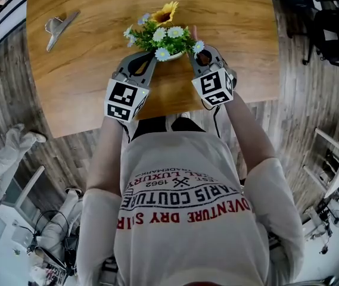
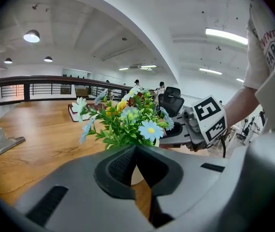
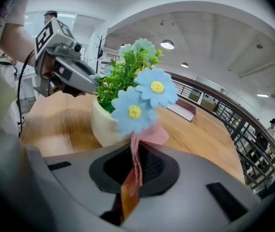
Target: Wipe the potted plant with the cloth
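The potted plant [image 1: 162,36], green leaves with blue, white and yellow flowers in a white pot [image 3: 104,125], stands on the wooden table [image 1: 86,64] near its front edge. My left gripper [image 1: 149,56] is just left of the pot, shut with nothing between its jaws [image 2: 136,148]. On the pot's right side is my right gripper [image 1: 198,53], shut on a pink cloth [image 3: 138,151]. The cloth rises from the jaws to a blue flower [image 3: 135,111], and its free end spreads behind the pot. The plant [image 2: 127,120] fills the space between the two grippers.
A metal clip-like tool [image 1: 59,27] lies on the table's far left. A dark-edged book [image 3: 185,108] lies on the far side of the table. A railing [image 3: 234,120] runs beyond the table. The table's front edge [image 1: 169,115] is close behind both grippers.
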Motion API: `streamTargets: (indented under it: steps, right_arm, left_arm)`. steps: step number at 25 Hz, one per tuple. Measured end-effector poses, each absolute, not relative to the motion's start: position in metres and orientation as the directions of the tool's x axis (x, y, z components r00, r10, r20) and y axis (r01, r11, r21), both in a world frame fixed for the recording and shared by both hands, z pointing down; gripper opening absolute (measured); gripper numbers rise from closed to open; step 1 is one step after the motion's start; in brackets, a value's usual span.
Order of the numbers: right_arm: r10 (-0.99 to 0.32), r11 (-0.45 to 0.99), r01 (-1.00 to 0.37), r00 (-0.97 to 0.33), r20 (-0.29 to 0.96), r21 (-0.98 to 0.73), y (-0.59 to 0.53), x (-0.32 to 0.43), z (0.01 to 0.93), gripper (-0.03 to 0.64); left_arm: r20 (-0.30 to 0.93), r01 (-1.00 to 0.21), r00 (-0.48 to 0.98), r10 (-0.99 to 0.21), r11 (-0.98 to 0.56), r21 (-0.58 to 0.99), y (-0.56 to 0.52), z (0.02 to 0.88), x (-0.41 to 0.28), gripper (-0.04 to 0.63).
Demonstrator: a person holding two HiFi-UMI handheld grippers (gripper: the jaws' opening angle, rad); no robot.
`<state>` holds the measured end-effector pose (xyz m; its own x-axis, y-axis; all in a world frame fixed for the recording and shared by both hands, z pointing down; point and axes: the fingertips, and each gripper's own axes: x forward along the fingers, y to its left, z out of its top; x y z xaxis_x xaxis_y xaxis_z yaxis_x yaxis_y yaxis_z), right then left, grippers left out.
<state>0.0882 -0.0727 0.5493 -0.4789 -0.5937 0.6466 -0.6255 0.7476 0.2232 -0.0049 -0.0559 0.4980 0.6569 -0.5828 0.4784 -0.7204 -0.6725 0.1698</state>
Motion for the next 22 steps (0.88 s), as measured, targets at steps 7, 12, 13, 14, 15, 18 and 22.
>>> streamTargets:
  steps: [7,12,13,14,15,18,22]
  right_arm:
    - [-0.532,0.815,-0.520,-0.493,0.688,0.257,-0.055,0.082,0.557,0.037]
    - [-0.508,0.823,-0.521,-0.495,0.705,0.227,-0.043,0.075,0.561,0.038]
    - [-0.505,0.823,-0.523,-0.493,0.708,0.223,-0.041,0.073,0.561,0.037]
    - [-0.501,0.823,-0.525,-0.491,0.713,0.217,-0.039,0.072,0.562,0.038]
    - [-0.494,0.824,-0.527,-0.490,0.718,0.207,-0.038,0.071,0.562,0.037]
    - [-0.461,0.831,-0.537,-0.514,0.724,0.148,-0.031,0.063,0.559,0.037]
    - [-0.421,0.845,-0.529,-0.576,0.701,0.073,-0.020,0.039,0.552,0.037]
  left_arm:
    - [0.497,-0.713,0.662,-0.561,-0.675,0.187,-0.056,0.499,-0.005,0.015]
    - [0.493,-0.702,0.676,-0.548,-0.681,0.206,-0.058,0.499,-0.006,0.015]
    - [0.497,-0.700,0.676,-0.545,-0.685,0.201,-0.057,0.500,-0.006,0.015]
    - [0.499,-0.699,0.676,-0.542,-0.686,0.202,-0.057,0.500,-0.005,0.015]
    - [0.501,-0.697,0.679,-0.537,-0.685,0.211,-0.056,0.501,-0.005,0.015]
    - [0.501,-0.683,0.697,-0.512,-0.688,0.247,-0.056,0.501,-0.006,0.015]
    - [0.502,-0.645,0.726,-0.470,-0.719,0.259,-0.057,0.500,-0.004,0.015]
